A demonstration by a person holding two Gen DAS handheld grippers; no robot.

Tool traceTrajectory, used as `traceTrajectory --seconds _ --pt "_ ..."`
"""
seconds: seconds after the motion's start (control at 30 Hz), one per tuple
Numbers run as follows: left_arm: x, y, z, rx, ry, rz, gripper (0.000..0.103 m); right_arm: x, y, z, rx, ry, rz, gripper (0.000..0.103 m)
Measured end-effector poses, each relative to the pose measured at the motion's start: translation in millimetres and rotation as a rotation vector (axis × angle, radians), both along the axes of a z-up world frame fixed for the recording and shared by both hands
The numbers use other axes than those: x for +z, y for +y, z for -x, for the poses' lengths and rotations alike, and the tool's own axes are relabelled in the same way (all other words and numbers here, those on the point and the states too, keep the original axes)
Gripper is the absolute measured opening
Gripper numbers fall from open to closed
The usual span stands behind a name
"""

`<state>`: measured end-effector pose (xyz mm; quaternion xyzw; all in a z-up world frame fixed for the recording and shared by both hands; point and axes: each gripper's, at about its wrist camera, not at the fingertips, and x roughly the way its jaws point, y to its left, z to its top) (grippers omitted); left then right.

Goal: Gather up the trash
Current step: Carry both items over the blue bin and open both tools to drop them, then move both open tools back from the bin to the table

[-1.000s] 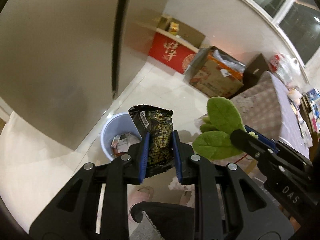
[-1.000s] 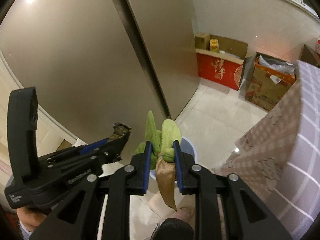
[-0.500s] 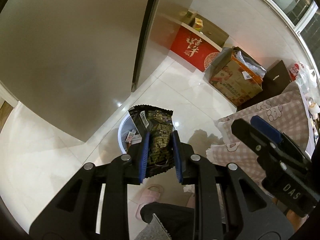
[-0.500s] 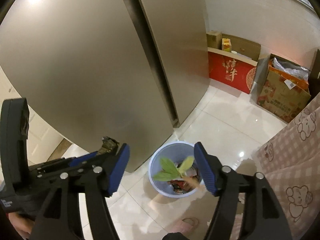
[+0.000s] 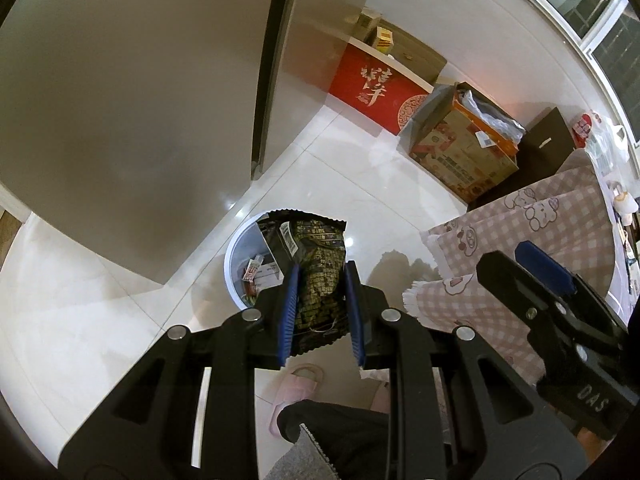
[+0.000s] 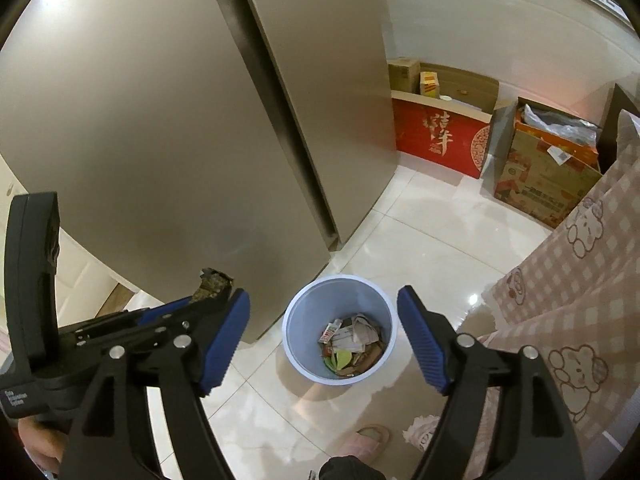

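wrapper point(image 5: 316, 276) above bin point(image 5: 240, 256)

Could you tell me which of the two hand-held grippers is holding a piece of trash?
The left hand-held gripper: its pads clamp a dark snack wrapper. The right hand-held gripper is opening, nothing between its jaws.

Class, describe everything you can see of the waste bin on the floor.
The waste bin is a round, pale blue, plastic-looking tub with no lid, standing upright on the glossy white floor tiles by the foot of the fridge. Crumpled paper, wrappers and a green leaf lie at its bottom. Neither gripper touches it.
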<state>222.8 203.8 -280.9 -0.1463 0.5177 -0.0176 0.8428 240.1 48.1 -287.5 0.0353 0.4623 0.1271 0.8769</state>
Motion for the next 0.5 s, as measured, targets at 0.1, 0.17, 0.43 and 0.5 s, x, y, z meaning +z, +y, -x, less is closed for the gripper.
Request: traceTrajectory --seconds 0.1,0.17,0.43,0.5 --pt "2.6 -5.1 -4.0 -0.007 -0.004 -0.008 0.023 1.4 -1.2 2.2 -0.004 -0.006 0.003 0.076" --pt "5.8 -7.3 -7.3 -0.013 -0.011 -0.012 0.023 4.3 -2.2 2.8 -0.009 -0.016 0.004 0.077" --pt "19.5 -13.9 -18.3 0.003 -0.039 -0.09 0.072 12.3 -6.9 1.4 -0.028 -0.042 0.002 0.077" --pt "24.5 -12.7 -16.3 0.019 -0.072 -0.115 0.075 12.5 -8.5 1.0 -0.03 -0.039 0.01 0.077"
